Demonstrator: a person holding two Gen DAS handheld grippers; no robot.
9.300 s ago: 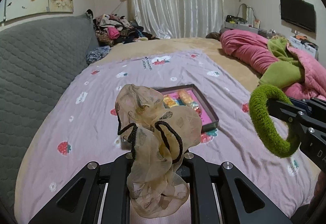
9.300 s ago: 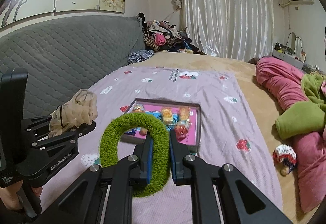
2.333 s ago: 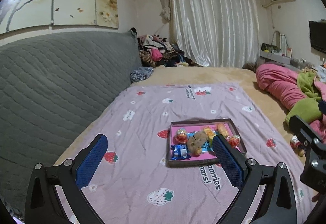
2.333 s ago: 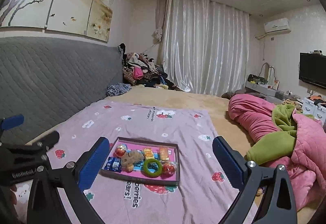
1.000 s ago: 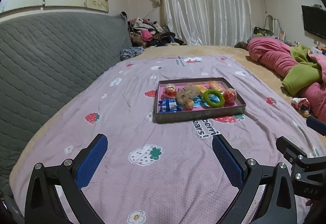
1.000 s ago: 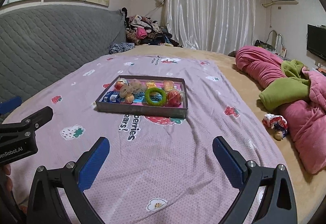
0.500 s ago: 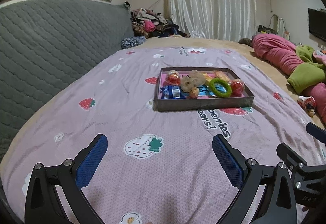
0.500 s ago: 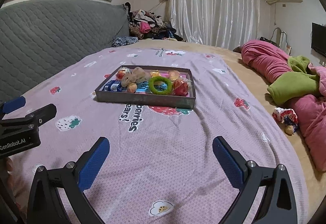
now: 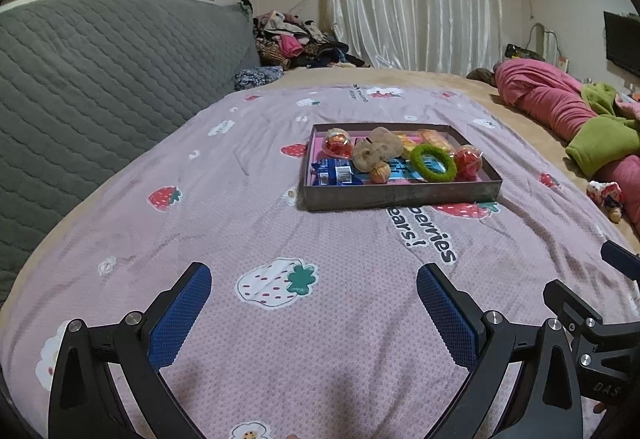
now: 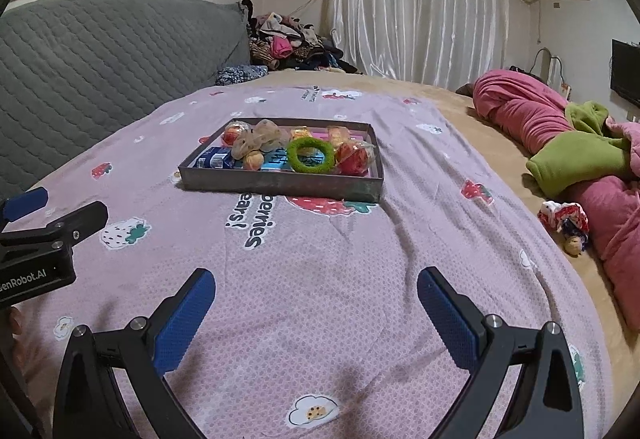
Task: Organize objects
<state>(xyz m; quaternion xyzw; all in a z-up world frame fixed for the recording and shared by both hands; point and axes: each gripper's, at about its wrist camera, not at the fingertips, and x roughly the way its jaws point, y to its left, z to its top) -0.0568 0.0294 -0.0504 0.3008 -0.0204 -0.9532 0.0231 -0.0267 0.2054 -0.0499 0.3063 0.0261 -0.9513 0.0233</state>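
A shallow brown tray [image 9: 400, 195] with a pink floor sits on the purple strawberry blanket; it also shows in the right wrist view [image 10: 280, 181]. Inside lie a green fuzzy ring [image 9: 433, 163] [image 10: 310, 155], a beige scrunchie [image 9: 376, 153] [image 10: 258, 138], snack packets and red wrapped balls. My left gripper [image 9: 314, 313] is open and empty, low over the blanket well short of the tray. My right gripper [image 10: 316, 315] is open and empty, beside it to the right.
A grey quilted headboard [image 9: 100, 79] runs along the left. A pink and green duvet [image 10: 580, 143] and a small doll [image 10: 566, 223] lie at the right. Clothes [image 9: 288, 43] are piled at the far end before the curtains.
Both grippers have dropped lower toward the blanket, still open and empty. The tray and its contents have not moved.
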